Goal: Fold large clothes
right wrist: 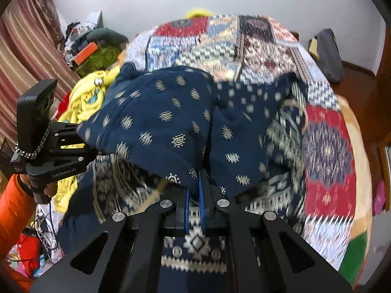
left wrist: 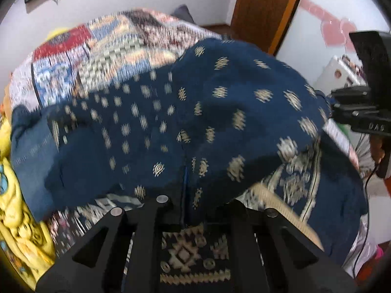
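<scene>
From the left wrist, the left gripper (left wrist: pixel 188 210) pinches the near edge of the navy garment (left wrist: pixel 195 112), lifted so it billows over the patchwork bedspread (left wrist: pixel 110 48). From the right wrist, the right gripper (right wrist: pixel 194 195) is clamped on the same edge — both hold it up, probably to carry the fold over.

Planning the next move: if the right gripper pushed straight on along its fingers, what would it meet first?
The navy patterned garment itself: the right gripper is shut on its edge, and the raised fold lies directly ahead. Beyond that comes the patchwork bedspread, though depth is unclear in this blur.
</scene>
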`<state>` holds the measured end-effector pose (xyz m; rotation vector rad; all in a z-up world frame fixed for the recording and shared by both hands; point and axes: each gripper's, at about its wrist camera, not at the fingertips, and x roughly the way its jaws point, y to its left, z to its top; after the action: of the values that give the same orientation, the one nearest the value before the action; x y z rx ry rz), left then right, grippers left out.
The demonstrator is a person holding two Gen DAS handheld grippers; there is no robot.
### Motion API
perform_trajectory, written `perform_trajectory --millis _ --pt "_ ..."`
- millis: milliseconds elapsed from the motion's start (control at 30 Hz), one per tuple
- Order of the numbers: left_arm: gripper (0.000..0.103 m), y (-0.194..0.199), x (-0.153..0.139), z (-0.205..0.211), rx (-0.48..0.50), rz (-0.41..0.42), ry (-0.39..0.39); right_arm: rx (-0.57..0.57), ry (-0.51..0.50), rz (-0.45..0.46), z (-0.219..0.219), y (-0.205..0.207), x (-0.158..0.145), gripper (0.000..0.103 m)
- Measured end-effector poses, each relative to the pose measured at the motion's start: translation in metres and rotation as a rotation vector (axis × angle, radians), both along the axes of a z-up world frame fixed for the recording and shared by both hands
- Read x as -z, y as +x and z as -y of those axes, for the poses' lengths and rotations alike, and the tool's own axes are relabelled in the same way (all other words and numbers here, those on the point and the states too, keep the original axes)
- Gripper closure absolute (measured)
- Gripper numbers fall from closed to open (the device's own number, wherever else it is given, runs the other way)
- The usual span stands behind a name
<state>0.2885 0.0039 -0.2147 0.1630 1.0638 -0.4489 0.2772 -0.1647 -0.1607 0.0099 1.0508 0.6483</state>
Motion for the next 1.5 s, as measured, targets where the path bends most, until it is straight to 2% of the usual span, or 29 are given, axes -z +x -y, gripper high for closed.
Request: perform_trajectory --millis 133,267,367,533,667,767,833,967,1100,1233,1367,1500 --pt "0.085 -0.019 0.020 -0.005 -0.032 -0.043 0.031 -0.030 -0.030 -0.043 0.000 -0.012 0.015 0.093" --pt "0.074 -0.034 0.020 -0.015 -0.039 -0.046 0.019 -0.065 -0.097 -0.039 -0.007 -0.023 0.021 0.093" --pt "0.052 -0.047 0.010 -0.022 -0.039 -0.024 0.017 -0.088 -0.144 -0.029 -0.011 -0.027 0.020 0.093" --pt "0.050 -0.058 -0.015 -0.034 -0.070 0.036 0.016 -0.101 -0.143 -0.008 -0.007 -0.031 0.005 0.088" --pt "0.041 -0.048 -0.038 -0.055 -0.173 0.106 0.011 -0.060 -0.135 0.049 0.001 -0.034 -0.011 0.082" --pt "0.037 -0.034 -0.055 -0.080 -0.286 0.157 0.001 -0.009 -0.098 0.088 0.014 -0.027 -0.027 0.066" --pt "0.037 -0.019 -0.058 -0.096 -0.344 0.161 -0.013 0.041 -0.070 0.122 0.022 -0.019 -0.038 0.053" --pt "0.035 0.009 -0.060 -0.134 -0.449 0.146 -0.067 0.134 -0.026 0.154 0.038 0.005 -0.050 0.051" --pt "0.033 0.039 -0.044 -0.168 -0.542 0.098 -0.123 0.218 -0.055 0.146 0.046 0.042 -0.038 0.048" --pt "0.033 0.079 -0.008 -0.194 -0.588 0.002 -0.200 0.295 -0.076 0.068 0.059 0.088 -0.003 0.048" --pt "0.033 0.114 0.031 -0.202 -0.598 -0.070 -0.200 0.341 -0.092 -0.021 0.066 0.124 0.036 0.048" --pt "0.034 0.140 0.059 -0.201 -0.587 -0.111 -0.209 0.376 -0.069 -0.077 0.073 0.145 0.058 0.048"
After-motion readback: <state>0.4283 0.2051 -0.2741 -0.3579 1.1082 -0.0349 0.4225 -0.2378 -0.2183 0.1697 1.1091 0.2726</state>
